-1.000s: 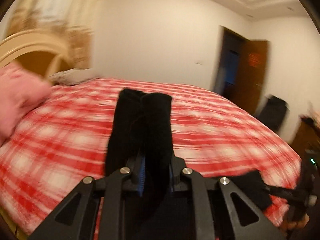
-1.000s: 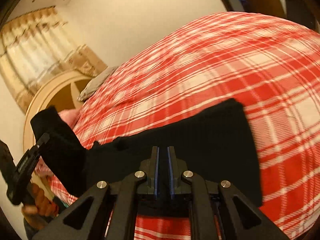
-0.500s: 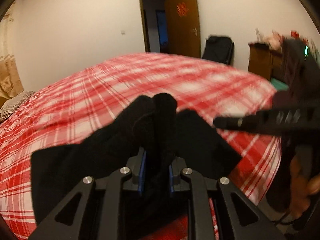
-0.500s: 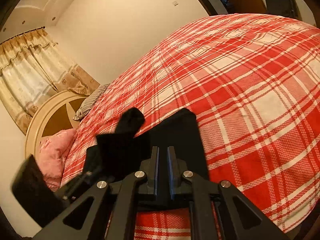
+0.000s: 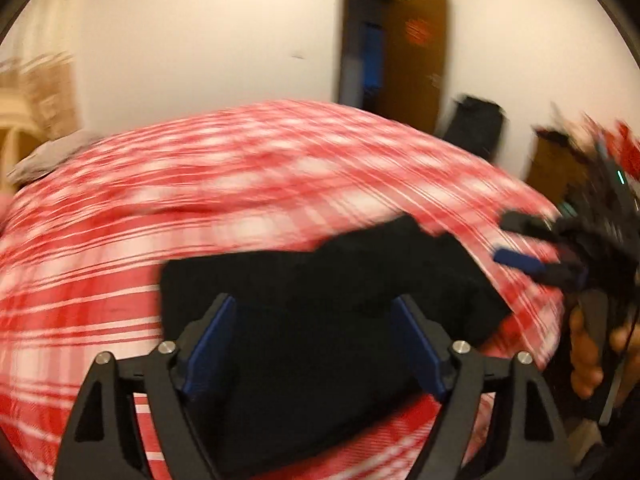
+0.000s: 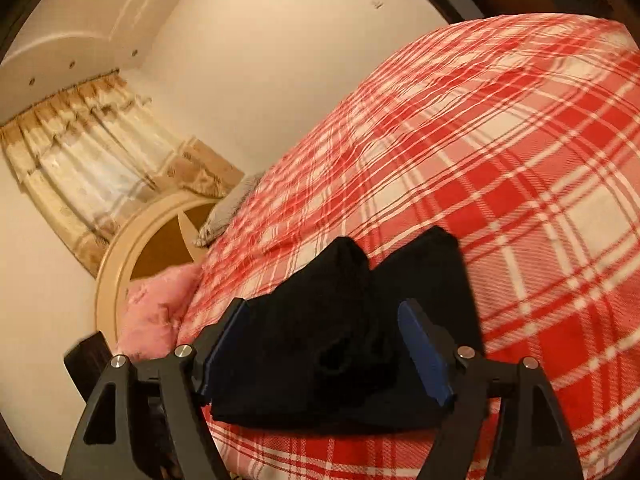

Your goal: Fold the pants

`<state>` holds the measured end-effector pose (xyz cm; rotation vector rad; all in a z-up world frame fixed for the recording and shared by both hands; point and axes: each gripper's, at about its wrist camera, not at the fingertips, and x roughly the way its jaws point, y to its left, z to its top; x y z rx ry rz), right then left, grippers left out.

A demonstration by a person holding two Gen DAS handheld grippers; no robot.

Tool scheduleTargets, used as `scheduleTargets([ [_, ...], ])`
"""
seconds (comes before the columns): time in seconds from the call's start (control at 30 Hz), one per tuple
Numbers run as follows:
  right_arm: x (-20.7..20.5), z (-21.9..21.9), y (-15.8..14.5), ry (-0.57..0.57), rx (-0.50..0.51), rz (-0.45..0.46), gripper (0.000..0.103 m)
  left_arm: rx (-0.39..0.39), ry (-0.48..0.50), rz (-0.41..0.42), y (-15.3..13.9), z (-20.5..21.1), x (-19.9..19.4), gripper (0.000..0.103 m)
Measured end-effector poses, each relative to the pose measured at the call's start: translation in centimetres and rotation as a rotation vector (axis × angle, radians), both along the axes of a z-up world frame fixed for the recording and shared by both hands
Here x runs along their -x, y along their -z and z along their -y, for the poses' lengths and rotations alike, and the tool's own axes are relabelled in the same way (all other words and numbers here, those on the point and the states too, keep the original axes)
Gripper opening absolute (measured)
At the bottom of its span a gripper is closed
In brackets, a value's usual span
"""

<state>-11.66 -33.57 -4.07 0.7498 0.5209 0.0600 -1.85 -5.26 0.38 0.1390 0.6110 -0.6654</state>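
Both views blurred; folded pants [image 6: 360,340] edges cut off.

no readable text, door sign [image 5: 416,31] blurred

Both wrist views look closely across the bed [image 5: 240,184], sharing the pants [image 6: 360,340]

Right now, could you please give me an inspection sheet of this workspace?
Surface: bed with red-and-white plaid cover, wrinkled.
Job's things: black pants, lying bunched and partly folded on the cover near its edge.
Clutter: pink pillow and grey pillow at the headboard.
Grippers: left claw open, right claw open, both over the pants, neither gripping.
Cables: nothing seen.
Surroundings: curtains, open brown door, dark bag.
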Motion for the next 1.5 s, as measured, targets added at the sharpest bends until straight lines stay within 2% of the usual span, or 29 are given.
scheduleTargets([
  [0.1,-1.4,-1.3,0.2,-0.019,0.068,-0.033,0.078,-0.026,-0.128,-0.015,0.3,-2.0,-1.7,0.084],
  [0.17,-2.2,-2.2,0.8,-0.017,0.135,-0.082,0.078,-0.039,-0.177,-0.03,1.0,-2.7,-2.2,0.084],
  [0.27,-3.2,-3.6,2.4,-0.019,0.202,-0.194,0.078,-0.035,-0.221,-0.076,1.9,-3.7,-2.7,0.084],
  [0.33,-3.4,-4.0,3.2,-0.005,0.234,-0.221,0.075,-0.029,-0.237,-0.09,2.2,-4.1,-2.7,0.084],
  [0.37,-3.3,-4.5,3.1,0.007,0.278,-0.226,0.056,-0.028,-0.245,-0.093,2.2,-4.3,-2.7,0.084],
  [0.4,-3.6,-5.0,3.1,0.001,0.322,-0.242,0.043,-0.028,-0.253,-0.094,2.2,-4.5,-2.8,0.084],
  [0.43,-3.8,-5.5,3.1,-0.015,0.351,-0.252,0.035,-0.027,-0.259,-0.095,2.2,-4.7,-2.8,0.084],
  [0.57,-3.3,-6.0,2.1,-0.032,0.429,-0.235,0.018,-0.005,-0.279,-0.118,2.2,-5.1,-3.3,0.084],
  [0.7,-1.6,-5.2,-0.1,-0.027,0.433,-0.169,0.018,0.001,-0.289,-0.13,2.2,-5.4,-3.8,0.084],
  [0.8,-0.1,-4.0,-1.1,0.008,0.449,-0.168,0.018,-0.008,-0.292,-0.121,2.2,-5.1,-3.9,0.084],
  [0.93,1.1,-1.6,0.7,0.051,0.438,-0.245,0.018,-0.03,-0.292,-0.139,3.1,-4.3,-4.1,0.084],
  [1.0,0.8,-0.7,2.9,0.05,0.405,-0.292,0.018,-0.062,-0.301,-0.151,3.8,-3.8,-4.3,0.084],
  [1.07,1.2,-0.5,3.3,0.072,0.397,-0.249,0.022,-0.106,-0.311,-0.168,4.9,-3.2,-4.5,0.084],
  [1.13,1.1,-0.5,3.2,0.067,0.398,-0.25,0.023,-0.14,-0.316,-0.177,5.6,-2.8,-4.6,0.085],
  [1.23,1.1,-0.1,2.9,0.049,0.375,-0.259,0.025,-0.165,-0.326,-0.174,5.7,-2.7,-4.5,0.09],
  [1.3,1.8,0.2,2.1,0.087,0.346,-0.249,0.026,-0.166,-0.322,-0.178,5.4,-2.9,-4.4,0.09],
  [1.4,3.0,-1.1,-0.5,0.148,0.442,-0.168,0.026,-0.151,-0.351,-0.185,4.8,-3.9,-4.3,0.09],
  [1.43,2.9,-2.1,-1.8,0.119,0.469,-0.103,0.026,-0.142,-0.361,-0.181,4.6,-4.3,-4.2,0.09],
  [1.5,1.5,-3.6,-3.0,0.02,0.455,-0.036,0.026,-0.13,-0.371,-0.18,4.4,-4.9,-3.8,0.09],
])
